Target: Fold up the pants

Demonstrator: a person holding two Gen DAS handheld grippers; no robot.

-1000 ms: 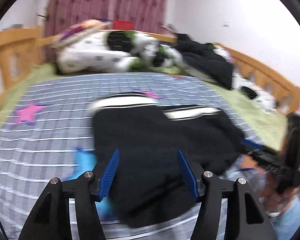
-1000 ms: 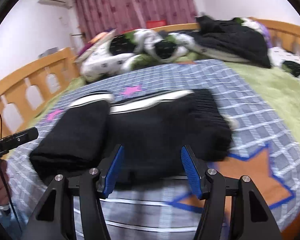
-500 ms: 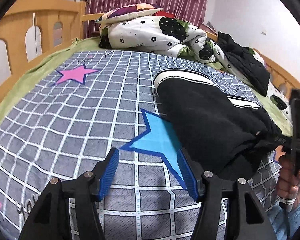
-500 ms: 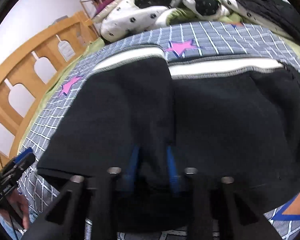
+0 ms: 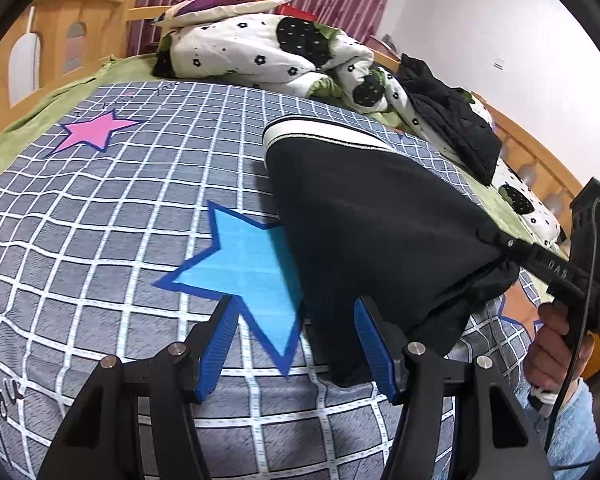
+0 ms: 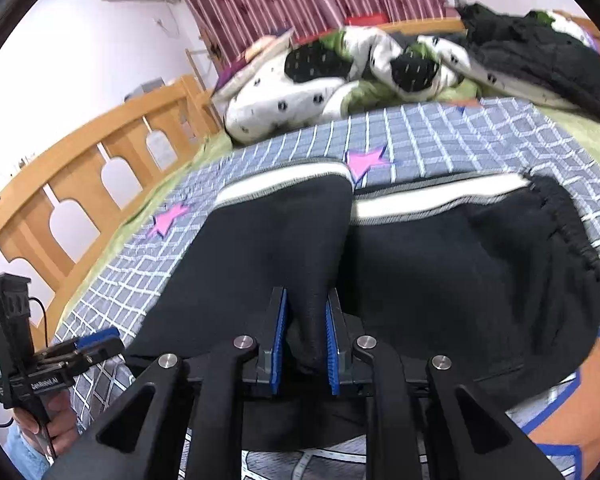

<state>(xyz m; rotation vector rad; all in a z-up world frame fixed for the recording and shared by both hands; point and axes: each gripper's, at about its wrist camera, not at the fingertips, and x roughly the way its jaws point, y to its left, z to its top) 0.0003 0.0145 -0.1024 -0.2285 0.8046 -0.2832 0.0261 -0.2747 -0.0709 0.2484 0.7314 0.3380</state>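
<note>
Checked bedspread (image 5: pixel 100 208) carries the black pants (image 6: pixel 440 264); right gripper (image 6: pixel 305 344) has just pinched their near edge, left gripper (image 5: pixel 296 344) half-open beside their corner.

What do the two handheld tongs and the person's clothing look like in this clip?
Both tongs, left and right, have black angular arms with silver screws and ribbed blue pads. Each has a black handle block with white lettering and a black cable. The person wears light blue fabric.
</note>
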